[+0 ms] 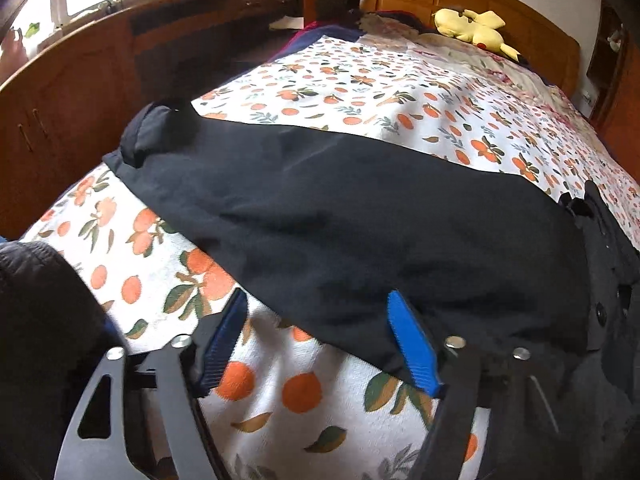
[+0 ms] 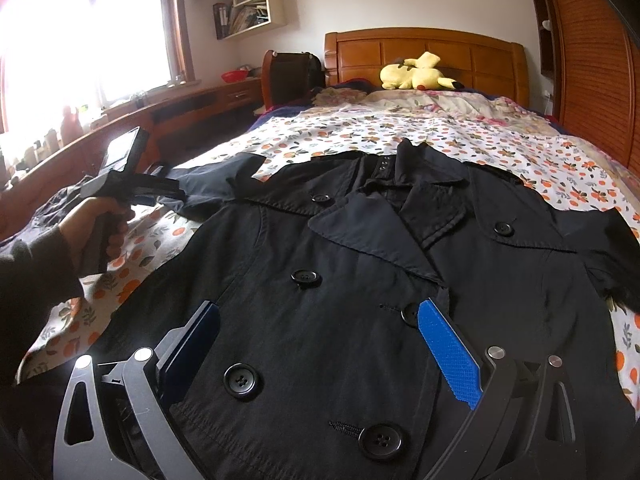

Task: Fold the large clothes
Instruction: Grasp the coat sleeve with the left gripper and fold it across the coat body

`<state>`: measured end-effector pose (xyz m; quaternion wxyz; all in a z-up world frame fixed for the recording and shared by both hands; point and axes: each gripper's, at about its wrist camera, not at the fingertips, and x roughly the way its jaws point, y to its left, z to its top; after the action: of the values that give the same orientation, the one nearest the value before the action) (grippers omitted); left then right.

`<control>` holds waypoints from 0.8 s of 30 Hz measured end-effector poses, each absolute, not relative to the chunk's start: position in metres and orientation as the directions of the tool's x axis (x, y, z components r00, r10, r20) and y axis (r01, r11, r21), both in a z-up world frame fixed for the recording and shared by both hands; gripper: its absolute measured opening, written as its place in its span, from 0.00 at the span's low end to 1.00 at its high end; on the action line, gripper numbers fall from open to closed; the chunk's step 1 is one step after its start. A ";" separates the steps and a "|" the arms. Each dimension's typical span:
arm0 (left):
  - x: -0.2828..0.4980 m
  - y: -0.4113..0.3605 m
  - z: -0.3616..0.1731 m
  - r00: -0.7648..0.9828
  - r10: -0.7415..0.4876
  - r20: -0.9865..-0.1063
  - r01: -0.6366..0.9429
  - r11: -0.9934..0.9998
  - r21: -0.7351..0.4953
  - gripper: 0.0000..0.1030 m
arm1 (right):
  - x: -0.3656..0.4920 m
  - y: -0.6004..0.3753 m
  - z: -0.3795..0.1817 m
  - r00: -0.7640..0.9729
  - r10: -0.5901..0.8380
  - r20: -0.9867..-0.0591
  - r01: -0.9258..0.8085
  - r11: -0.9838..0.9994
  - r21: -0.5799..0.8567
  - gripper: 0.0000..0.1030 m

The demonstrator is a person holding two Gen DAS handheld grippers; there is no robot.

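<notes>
**Sleeve first: black coat lies spread on the bed, both tongs apart**

A black double-breasted coat (image 2: pixel 340 280) lies front-up on the orange-print bedspread (image 2: pixel 360 132), buttoned, collar toward the headboard (image 2: pixel 424 52) at twelve o'clock and hem toward the camera at six. Its long axis runs straight up the bed. One sleeve (image 1: pixel 320 208) stretches out sideways toward nine o'clock in the right wrist view, crossing the coat's axis roughly at a right angle.

The left gripper (image 1: pixel 316 340) hovers at the near edge of that sleeve, its blue fingers (image 1: pixel 412 344) wide apart and gripping nothing. The right gripper (image 2: pixel 320 352) hangs over the coat's lower front, also spread wide, empty; one pad seems to sit close above a button, though contact with the cloth cannot be judged from here.

The step in hand looks like folding the sleeve in across the chest. To do it well, the left tongs should bite the sleeve near the cuff (image 1: pixel 152 136), at ten o'clock in the left view, taking both layers. Carrying it flat toward three o'clock would avoid twisting. The right gripper could pin the shoulder seam so the body does not drag. A yellow plush toy (image 2: pixel 416 72) rests by the headboard, well apart.
</notes>
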<state>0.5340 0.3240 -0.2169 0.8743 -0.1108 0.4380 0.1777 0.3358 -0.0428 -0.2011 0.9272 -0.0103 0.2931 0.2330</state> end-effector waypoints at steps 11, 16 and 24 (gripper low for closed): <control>0.533 0.287 -0.173 0.610 0.265 -0.746 -0.374 0.927 0.024 0.03 | 0.336 -0.044 -0.201 0.722 0.428 -0.544 -0.438 0.891 0.120 0.93; 0.510 0.231 -0.132 0.689 0.203 -0.696 -0.250 0.968 0.034 0.03 | 0.333 -0.049 -0.196 0.728 0.427 -0.536 -0.435 0.893 0.121 0.93; 0.456 0.141 -0.114 0.734 0.093 -0.673 -0.067 0.996 0.064 0.04 | 0.333 -0.058 -0.189 0.740 0.423 -0.524 -0.423 0.897 0.127 0.93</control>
<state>0.4562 0.1410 -0.1139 0.9309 0.0179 0.3622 0.0430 0.3333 -0.0578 -0.1895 0.9326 -0.0003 0.2807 0.2267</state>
